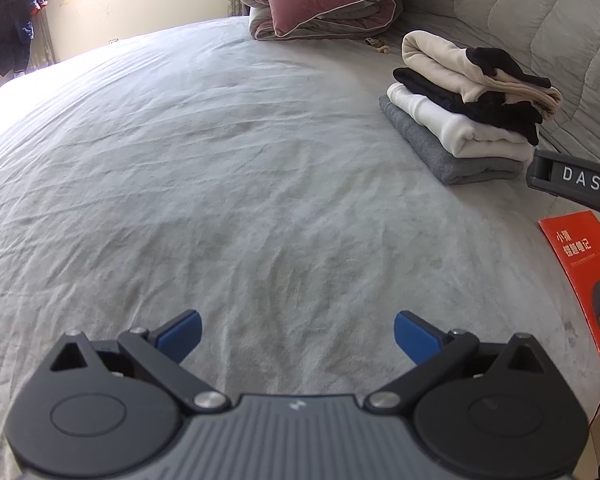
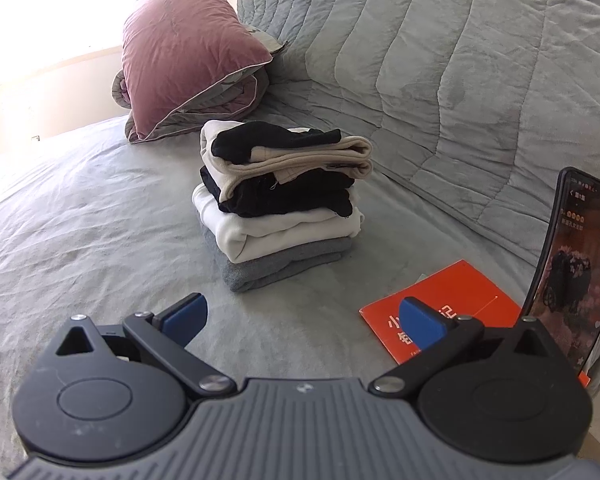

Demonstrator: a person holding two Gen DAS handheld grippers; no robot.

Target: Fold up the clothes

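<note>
Both claws are spread wide and hold nothing. The left claw (image 1: 298,334) hovers over bare grey bed sheet (image 1: 220,184). From it, the stack of folded clothes (image 1: 466,114) sits at two o'clock, near the quilted bedspread (image 1: 540,20). From the right claw (image 2: 304,320), the stack (image 2: 280,204) lies at twelve o'clock, an orange booklet (image 2: 460,296) at two, beside a propped phone (image 2: 576,256).

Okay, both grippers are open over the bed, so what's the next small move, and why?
Probably pull both back and stop: the left gripper and right gripper hold nothing, the stack of folded clothes looks tidy, and no loose garment shows on the bed sheet.
</note>
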